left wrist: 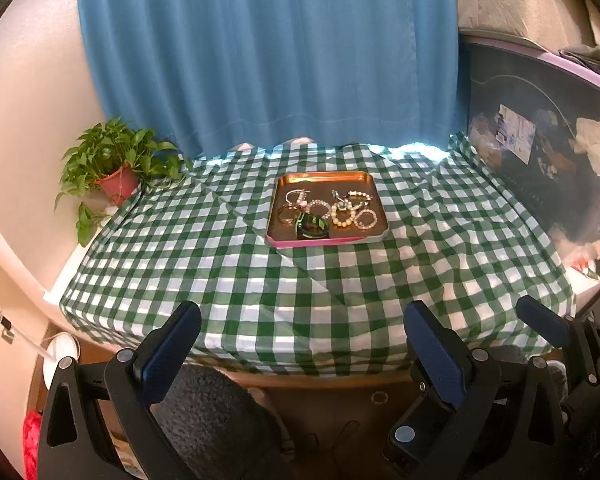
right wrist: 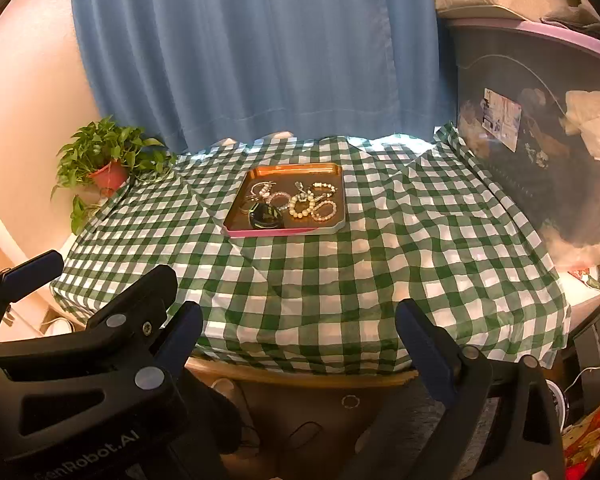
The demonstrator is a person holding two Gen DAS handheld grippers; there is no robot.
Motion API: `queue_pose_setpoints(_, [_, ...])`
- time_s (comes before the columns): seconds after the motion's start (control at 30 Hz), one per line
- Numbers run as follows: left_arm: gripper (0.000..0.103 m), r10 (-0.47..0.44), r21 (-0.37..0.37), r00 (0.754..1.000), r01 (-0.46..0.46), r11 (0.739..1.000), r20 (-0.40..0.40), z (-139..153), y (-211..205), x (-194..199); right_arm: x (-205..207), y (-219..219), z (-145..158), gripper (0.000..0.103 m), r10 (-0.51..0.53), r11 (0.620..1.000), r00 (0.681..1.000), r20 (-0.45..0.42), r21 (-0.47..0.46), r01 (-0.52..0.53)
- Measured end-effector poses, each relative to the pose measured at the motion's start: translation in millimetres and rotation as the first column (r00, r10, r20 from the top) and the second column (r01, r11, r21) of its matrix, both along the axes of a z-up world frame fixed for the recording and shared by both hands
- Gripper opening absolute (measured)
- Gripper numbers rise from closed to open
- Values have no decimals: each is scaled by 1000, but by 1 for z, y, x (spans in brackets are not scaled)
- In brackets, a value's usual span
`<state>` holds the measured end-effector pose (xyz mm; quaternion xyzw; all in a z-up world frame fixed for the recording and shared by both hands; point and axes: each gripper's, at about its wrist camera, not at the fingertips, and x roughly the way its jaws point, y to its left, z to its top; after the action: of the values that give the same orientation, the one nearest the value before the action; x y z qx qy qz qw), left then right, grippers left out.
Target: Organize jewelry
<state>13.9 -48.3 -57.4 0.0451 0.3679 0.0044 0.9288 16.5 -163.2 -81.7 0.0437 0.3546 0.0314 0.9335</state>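
Reading "GenRobot.AI" on the left gripper (right wrist: 112, 312) is possible only from the right wrist; both it and the right gripper (right wrist: 300, 334) gape empty, near the jewelry tray (right wrist: 236, 229).

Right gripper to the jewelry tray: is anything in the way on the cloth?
Nothing visible. The right gripper hangs open at the table's near edge, and only bare checked tablecloth lies between it and the tray. The potted plant stands far off to the left, clear of that line.

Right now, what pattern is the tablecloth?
Green and white checks on the tablecloth, clearest in the left wrist view.
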Motion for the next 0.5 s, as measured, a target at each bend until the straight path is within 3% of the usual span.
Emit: queue_pose_setpoints(0.5, [101,0,0,1000,0,1000,0,1,0,-1,-1,0,0,97,2,1000,1000,0,0,-2])
